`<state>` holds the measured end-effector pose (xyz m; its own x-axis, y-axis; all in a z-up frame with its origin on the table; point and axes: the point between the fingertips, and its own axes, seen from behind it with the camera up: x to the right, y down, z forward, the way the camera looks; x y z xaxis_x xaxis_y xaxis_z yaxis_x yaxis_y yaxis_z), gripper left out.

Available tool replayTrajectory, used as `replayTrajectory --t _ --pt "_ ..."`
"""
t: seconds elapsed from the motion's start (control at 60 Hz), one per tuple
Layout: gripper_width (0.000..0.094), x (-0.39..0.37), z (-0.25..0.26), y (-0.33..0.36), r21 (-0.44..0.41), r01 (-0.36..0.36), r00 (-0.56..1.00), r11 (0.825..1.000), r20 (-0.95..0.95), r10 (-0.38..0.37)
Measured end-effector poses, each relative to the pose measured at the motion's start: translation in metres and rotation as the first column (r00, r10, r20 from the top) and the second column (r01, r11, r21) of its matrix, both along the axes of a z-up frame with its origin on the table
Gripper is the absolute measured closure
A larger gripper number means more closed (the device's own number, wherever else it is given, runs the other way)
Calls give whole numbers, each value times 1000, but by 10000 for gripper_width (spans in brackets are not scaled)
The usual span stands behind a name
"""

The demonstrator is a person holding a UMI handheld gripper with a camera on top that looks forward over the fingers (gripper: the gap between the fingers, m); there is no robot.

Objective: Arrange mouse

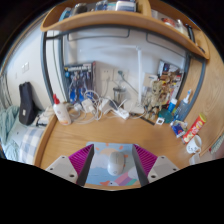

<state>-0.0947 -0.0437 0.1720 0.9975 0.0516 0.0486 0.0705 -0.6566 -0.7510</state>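
A white mouse (115, 161) lies on a light-blue mouse mat with a rainbow print (100, 176) on the wooden desk. It stands between my gripper's (114, 150) two fingers, with a gap at either side. The magenta pads (84, 158) flank it left and right without touching it. The gripper is open and the mouse rests on the mat.
The wooden desk (160, 140) runs ahead to a cluttered back edge. There stand a white bottle with a red cap (62, 110), tangled cables (95, 103), small bottles (172, 108) and a red-orange packet (195, 126). A shelf (110, 22) hangs above. Cloth (20, 135) lies at the left.
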Motion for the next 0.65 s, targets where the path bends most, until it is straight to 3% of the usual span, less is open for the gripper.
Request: replayTrajectory --t 0.133,0.25,0.65 --pt "187 5 63 -8 98 18 999 995 -36 -14" --pt "189 14 88 -19 126 32 999 991 -29 -29" --pt "187 27 87 -42 120 54 998 991 -34 -50"
